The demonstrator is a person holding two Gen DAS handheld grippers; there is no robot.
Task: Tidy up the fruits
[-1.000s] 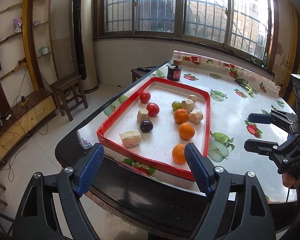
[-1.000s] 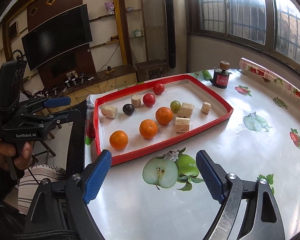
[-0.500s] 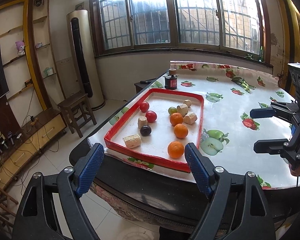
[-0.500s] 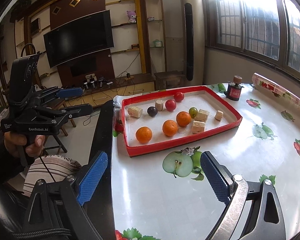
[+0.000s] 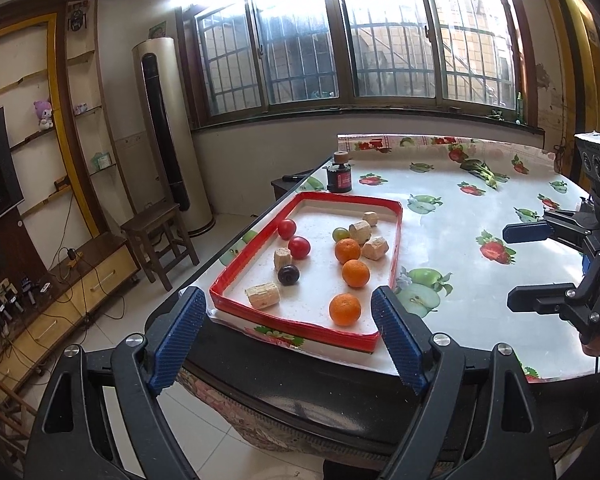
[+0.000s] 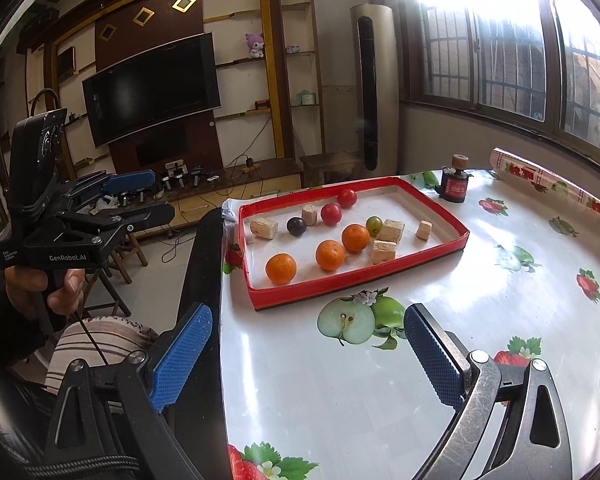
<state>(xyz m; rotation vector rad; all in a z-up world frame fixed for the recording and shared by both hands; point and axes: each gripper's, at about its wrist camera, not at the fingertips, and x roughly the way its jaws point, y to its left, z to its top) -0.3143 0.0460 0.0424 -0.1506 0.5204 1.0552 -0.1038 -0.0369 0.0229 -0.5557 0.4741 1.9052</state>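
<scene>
Held off the near edge of the counter, left hand-held gripper spread wide, nothing between its blue pads. Seen also from the right wrist camera, out past the counter's left edge, gripped in a hand. Right hand-held gripper likewise spread wide and holding nothing, poised over the near part of the counter by a printed apple; seen from the left wrist camera at the counter's right edge.

Sat along the left edge of the counter, a red-rimmed tray, white inside. Lay in a loose line along its right side, three oranges, the nearest close to the near rim. Beside the farthest orange, a green grape, touching or nearly so. Near the tray's left rim, two red tomatoes, just apart from each other, and a dark plum closer in. Scattered among the fruit, several pale cork-like blocks, one near the near-left corner, others by the grape toward the far-right corner.

Stood just beyond the tray's far rim, near the counter's far-left corner, a small dark bottle with a red label and a wooden stopper
</scene>
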